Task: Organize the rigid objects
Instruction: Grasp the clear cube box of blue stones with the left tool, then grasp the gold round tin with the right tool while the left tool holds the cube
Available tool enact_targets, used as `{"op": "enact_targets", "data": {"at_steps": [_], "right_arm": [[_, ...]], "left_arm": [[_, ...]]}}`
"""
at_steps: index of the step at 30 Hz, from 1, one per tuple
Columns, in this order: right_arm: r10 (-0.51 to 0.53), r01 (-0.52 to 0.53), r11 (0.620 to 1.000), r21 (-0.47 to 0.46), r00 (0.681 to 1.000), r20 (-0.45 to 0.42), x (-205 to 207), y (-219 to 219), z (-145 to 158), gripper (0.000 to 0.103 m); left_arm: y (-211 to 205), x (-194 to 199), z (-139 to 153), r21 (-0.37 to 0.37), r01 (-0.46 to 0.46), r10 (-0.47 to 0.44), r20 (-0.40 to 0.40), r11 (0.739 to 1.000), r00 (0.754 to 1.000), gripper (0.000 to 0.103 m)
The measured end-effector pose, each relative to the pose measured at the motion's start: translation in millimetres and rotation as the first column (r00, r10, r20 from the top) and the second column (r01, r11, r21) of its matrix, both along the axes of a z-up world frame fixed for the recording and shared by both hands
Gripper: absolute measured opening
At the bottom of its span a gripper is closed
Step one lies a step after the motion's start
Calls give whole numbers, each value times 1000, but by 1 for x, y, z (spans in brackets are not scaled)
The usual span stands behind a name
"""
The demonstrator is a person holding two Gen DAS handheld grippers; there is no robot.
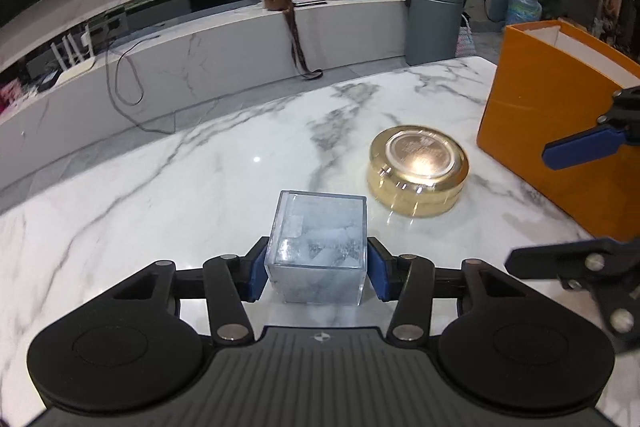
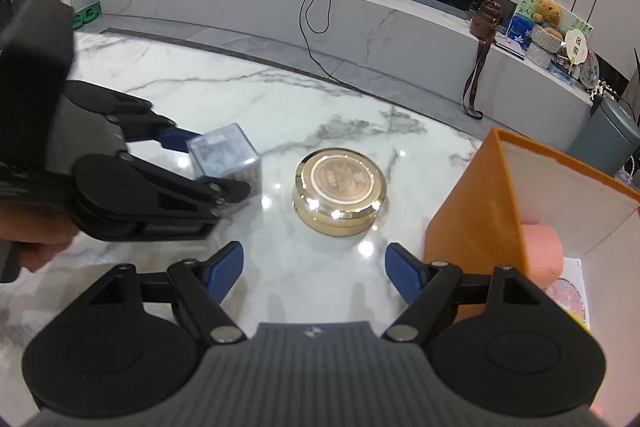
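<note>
While the left view misses it, pink object (image 2: pixel 540 247) fills orange box (image 2: pixel 472 211).

A clear plastic cube box (image 1: pixel 316 247) with pale contents stands upright. A round gold tin (image 1: pixel 418 171), lid on, lies flat at its 1 o'clock. An open orange box (image 1: pixel 552 143) stands at the tin's 3 o'clock.

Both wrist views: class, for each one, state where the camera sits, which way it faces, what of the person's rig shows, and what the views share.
Left wrist view: sits on the left gripper, looking forward across the marble table; its fingers clamp the clear cube; the right gripper enters at right.
Right wrist view: sits on the right gripper, fingers apart, facing the gold tin; the left gripper with the cube shows at left.
Shared: cube, tin, orange box, table.
</note>
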State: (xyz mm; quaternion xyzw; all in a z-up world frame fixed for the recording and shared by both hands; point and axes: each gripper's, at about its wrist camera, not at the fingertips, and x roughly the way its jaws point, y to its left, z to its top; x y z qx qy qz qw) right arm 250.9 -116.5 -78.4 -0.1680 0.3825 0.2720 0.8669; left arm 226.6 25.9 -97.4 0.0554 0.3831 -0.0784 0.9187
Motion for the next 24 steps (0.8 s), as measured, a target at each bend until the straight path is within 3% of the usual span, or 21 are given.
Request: {"op": "enact_targets", "data": {"at_steps": [7, 16, 24], "right_arm": [[-22, 22, 1000, -5, 999, -24, 4, 16, -28, 78], [-168, 163, 985, 58, 982, 86, 14, 28, -51, 78], [-245, 235, 966, 110, 966, 86, 29, 30, -61, 78]], "left_arm": [[30, -27, -7, -24, -71, 70, -35, 997, 997, 53], [46, -55, -3, -67, -125, 123, -25, 990, 992, 53], [44, -73, -3, -76, -125, 124, -13, 989, 992, 53]]}}
